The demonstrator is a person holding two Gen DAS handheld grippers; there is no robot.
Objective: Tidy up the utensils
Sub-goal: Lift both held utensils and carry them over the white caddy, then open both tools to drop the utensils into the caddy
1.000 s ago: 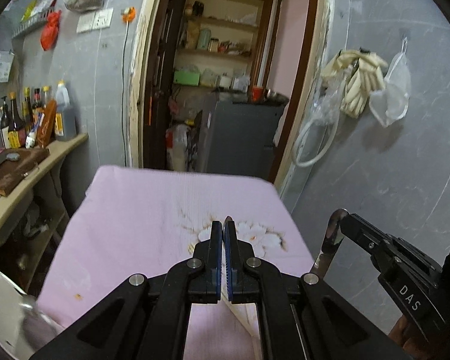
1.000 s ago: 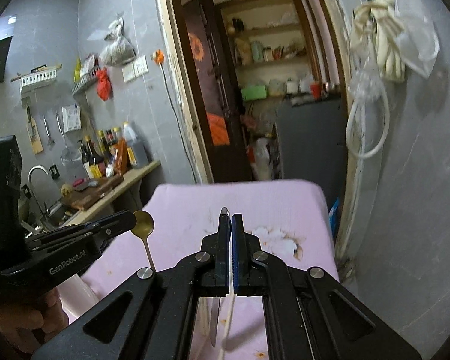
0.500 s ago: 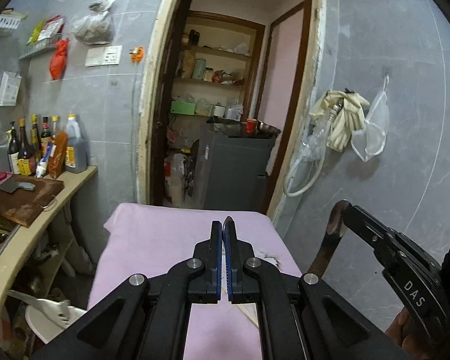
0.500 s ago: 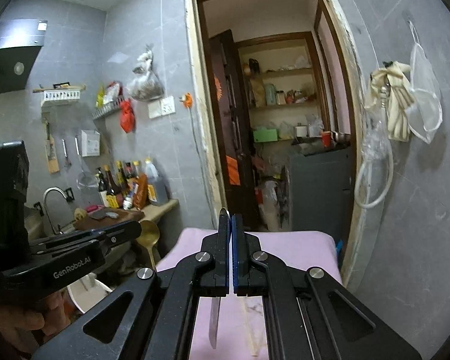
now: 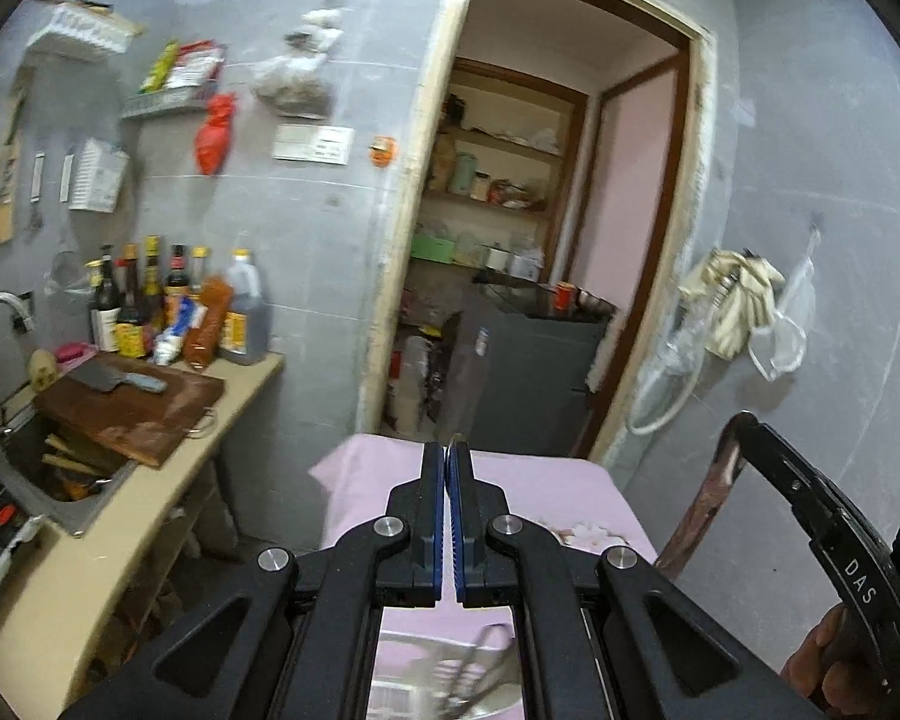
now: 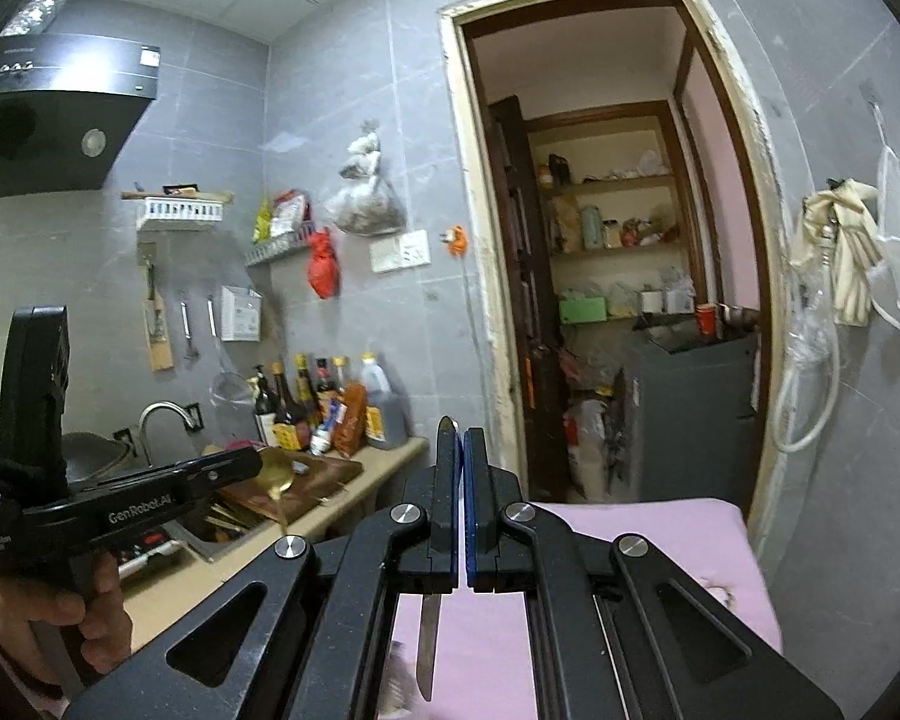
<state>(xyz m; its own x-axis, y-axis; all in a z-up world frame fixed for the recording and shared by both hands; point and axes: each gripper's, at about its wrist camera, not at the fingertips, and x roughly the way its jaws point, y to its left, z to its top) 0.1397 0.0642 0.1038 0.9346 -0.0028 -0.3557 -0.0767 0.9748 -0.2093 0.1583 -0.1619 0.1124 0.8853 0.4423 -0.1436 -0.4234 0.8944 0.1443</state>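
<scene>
My left gripper [image 5: 449,462] is shut on a golden spoon, whose tip [image 5: 455,439] pokes out above the pads; its bowl [image 6: 276,473] and thin handle show in the right wrist view past the left gripper [image 6: 246,463]. My right gripper [image 6: 459,450] is shut on a table knife; its blade [image 6: 427,642] hangs below the pads. The same knife [image 5: 708,498] shows in the left wrist view, held by the right gripper [image 5: 744,426]. Both are raised above the pink-clothed table [image 6: 660,534]. A blurred metal rack [image 5: 450,666] lies below the left gripper.
A beige counter [image 5: 150,498] at the left holds a sink [image 5: 42,480], a wooden board with a cleaver [image 5: 120,384] and several sauce bottles [image 5: 174,312]. A doorway [image 5: 540,276] opens behind the table. A hose and cloths [image 5: 732,306] hang on the right wall.
Both grippers have risen and tilted up with their utensils; the table has sunk low in both views and the counter, sink and wall now show.
</scene>
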